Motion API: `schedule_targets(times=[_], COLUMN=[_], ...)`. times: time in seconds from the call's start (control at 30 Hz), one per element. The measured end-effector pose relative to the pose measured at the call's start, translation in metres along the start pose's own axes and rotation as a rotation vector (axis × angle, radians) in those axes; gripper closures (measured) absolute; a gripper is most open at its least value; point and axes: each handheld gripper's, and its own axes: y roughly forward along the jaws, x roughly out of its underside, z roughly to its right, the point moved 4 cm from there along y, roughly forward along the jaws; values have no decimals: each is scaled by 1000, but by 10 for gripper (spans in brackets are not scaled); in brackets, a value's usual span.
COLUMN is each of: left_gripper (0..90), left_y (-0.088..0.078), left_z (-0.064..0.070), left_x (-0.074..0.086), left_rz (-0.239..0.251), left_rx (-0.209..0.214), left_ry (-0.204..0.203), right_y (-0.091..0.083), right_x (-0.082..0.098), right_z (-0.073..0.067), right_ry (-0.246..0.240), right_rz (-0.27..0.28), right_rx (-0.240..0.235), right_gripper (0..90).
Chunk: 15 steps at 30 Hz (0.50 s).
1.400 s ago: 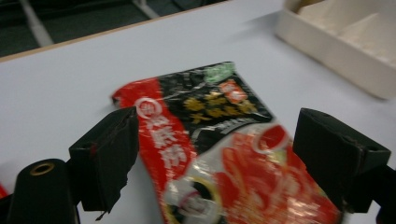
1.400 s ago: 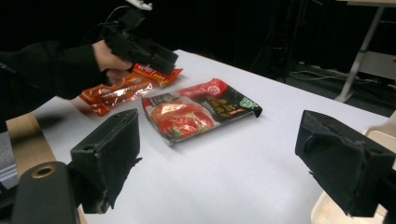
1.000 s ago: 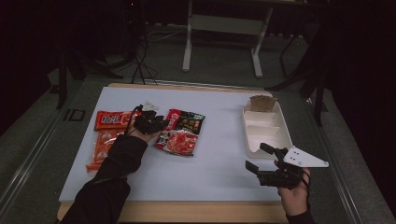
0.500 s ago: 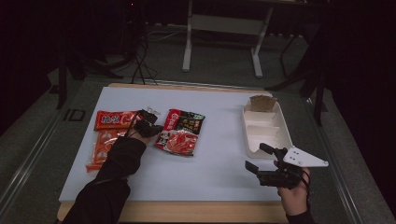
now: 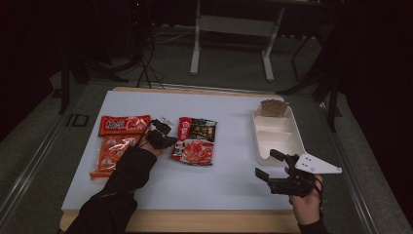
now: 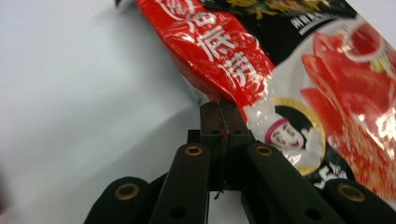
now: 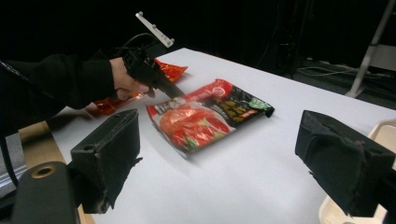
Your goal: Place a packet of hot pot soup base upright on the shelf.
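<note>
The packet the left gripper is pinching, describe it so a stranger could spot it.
On the white table, look near the middle, left of the white tray. The red-and-black packet lies there, its left edge pinched by the left gripper. Its orange neighbours lack its black half.

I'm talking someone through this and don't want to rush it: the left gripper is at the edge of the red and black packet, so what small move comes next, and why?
Probably a short lift. The left gripper has its jaws shut on the near edge of the packet, which lies flat on the table. The tray stands to its right, so raising the packet first should keep it from dragging.
</note>
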Motion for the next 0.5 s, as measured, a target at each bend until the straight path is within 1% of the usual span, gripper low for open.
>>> schedule_targets(times=[0.17, 0.27, 0.37, 0.43, 0.5], left_gripper=[900, 900, 900, 900, 900], left_y=[4, 7, 10, 13, 15], left_z=[17, 24, 32, 37, 41], left_x=[-1, -3, -5, -7, -9], left_rz=[1, -3, -6, -7, -8], left_rx=[42, 54, 78, 90, 96], left_ry=[18, 24, 37, 53, 60], right_y=[0, 0, 0, 1, 2], right_x=[0, 0, 0, 1, 1], right_z=[0, 0, 0, 0, -1], right_ry=[2, 1, 1, 1, 0], right_rz=[1, 1, -1, -6, -9], right_rx=[0, -1, -2, 0, -2], right_gripper=[138, 138, 138, 138, 138])
